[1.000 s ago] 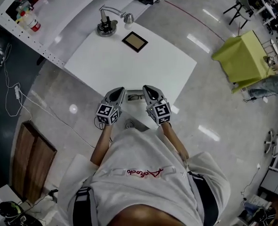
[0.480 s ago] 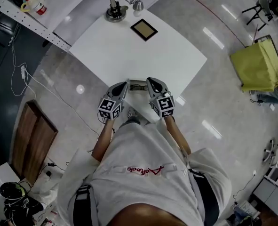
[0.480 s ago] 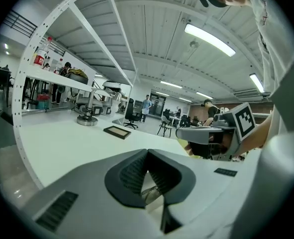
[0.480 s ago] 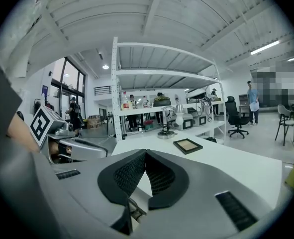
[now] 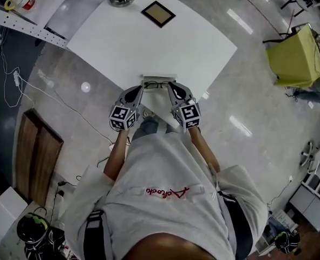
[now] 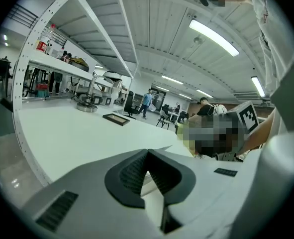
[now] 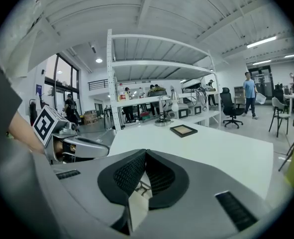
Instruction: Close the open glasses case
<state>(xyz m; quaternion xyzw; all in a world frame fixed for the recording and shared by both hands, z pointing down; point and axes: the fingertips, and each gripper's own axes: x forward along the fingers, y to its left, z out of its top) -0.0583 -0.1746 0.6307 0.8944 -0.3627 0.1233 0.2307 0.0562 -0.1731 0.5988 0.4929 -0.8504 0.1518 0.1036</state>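
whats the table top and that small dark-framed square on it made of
Table top: probably white laminate or painted board; even, smooth, no grain showing. Framed square: dark rim, perhaps wood or plastic, around a flat tan panel; too small to tell more.

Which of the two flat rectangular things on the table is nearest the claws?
The open glasses case at the near edge of the table, glasses inside, right by the left claw and right claw. The dark-framed square lies far across.

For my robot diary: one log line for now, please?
white open glasses case: open, on white table | left gripper: shut, empty | right gripper: shut, empty
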